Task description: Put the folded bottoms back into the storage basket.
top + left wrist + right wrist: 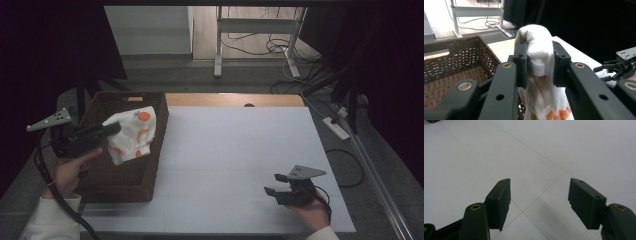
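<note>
Over on the left, the left gripper [114, 128] has its jaws pinched tight on a bunched fold of the white cloth [132, 134], the one with orange prints on it. The left gripper view makes the clamp plain: the pads squeeze the fabric from both sides and the rest dangles below. The cloth hangs above the wicker basket [100, 172] at the left edge of the table, draping against the basket's right wall, and its lower end looks to be off the basket floor. I would call the pick done and the carry the step in hand; which way it is headed I cannot say, and the set-down is left. Further right, the white table [240, 150] lies bare. At the near right, the right gripper [274, 184] rests low by the tabletop, jaws spread apart with nothing between them.
</note>
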A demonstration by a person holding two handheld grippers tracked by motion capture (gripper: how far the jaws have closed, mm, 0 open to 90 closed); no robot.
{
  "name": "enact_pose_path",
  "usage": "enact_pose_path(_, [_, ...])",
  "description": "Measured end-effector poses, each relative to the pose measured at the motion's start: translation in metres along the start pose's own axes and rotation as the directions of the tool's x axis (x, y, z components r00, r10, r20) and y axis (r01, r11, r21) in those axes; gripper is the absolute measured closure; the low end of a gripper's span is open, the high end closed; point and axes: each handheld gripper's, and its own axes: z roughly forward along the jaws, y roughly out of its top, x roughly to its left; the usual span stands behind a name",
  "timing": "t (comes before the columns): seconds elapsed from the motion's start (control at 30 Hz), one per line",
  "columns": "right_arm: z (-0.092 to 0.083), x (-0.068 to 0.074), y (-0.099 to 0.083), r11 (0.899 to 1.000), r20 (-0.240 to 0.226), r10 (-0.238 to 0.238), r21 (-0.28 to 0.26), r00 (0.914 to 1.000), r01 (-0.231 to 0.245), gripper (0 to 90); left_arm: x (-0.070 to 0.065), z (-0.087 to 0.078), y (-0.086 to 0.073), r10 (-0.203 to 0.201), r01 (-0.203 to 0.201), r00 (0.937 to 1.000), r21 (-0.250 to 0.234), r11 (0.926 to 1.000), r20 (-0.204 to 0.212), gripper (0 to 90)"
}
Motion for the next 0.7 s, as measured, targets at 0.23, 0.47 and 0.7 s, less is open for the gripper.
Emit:
enact_pose_path(0.23, [0.000,0.000,0.000,1.000,-0.002,-0.001,-0.001,1.0000,0.001,35.1,0.005,-0.008,-0.005,-0.007,0.007,0.9998,0.006,1.0000,-0.018,70.4])
enact_pose_path(0.47, [0.001,0.000,0.000,1.000,-0.002,-0.001,0.006,1.0000,0.001,35.0,0.010,-0.009,-0.009,-0.015,0.015,0.9996,0.021,0.9997,-0.025,70.4])
enact_pose_path(0.7, [0.002,0.000,0.000,1.000,-0.002,-0.003,0.009,1.0000,0.003,35.0,0.014,-0.001,-0.014,-0.021,0.023,0.9994,0.053,0.9984,-0.026,70.4])
